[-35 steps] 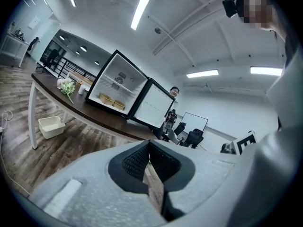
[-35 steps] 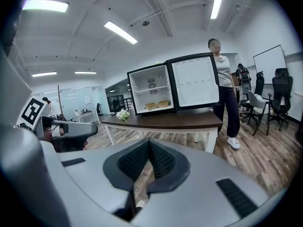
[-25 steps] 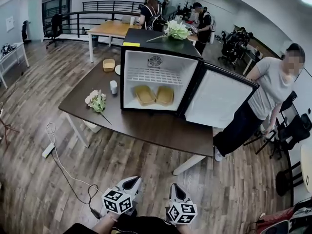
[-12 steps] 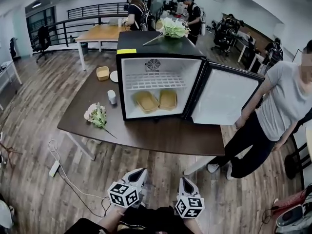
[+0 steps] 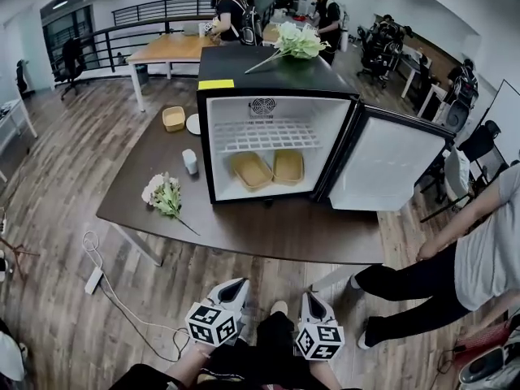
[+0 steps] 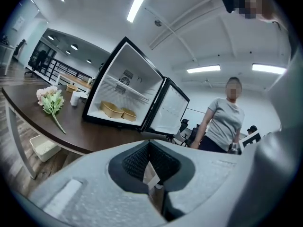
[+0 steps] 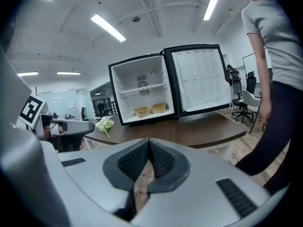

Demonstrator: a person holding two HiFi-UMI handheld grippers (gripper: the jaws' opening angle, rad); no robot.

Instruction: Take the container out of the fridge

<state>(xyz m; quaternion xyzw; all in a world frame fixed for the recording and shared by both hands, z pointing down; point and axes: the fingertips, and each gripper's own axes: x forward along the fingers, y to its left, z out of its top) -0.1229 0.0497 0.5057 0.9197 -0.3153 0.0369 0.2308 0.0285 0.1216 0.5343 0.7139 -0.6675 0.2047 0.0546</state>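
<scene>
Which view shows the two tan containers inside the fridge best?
The head view: it looks down into the open fridge, showing both containers side by side. Both gripper views show them smaller, from low down.

At the head view's right edge a bystander is cut off, head and shoulders out of frame. The fridge hides the worktop behind it. The small white object beside the fridge is too small to identify. Whether the left tan container or the right tan container holds anything cannot be told.

Dark table holds open fridge, flowers, 1 cup.
</scene>
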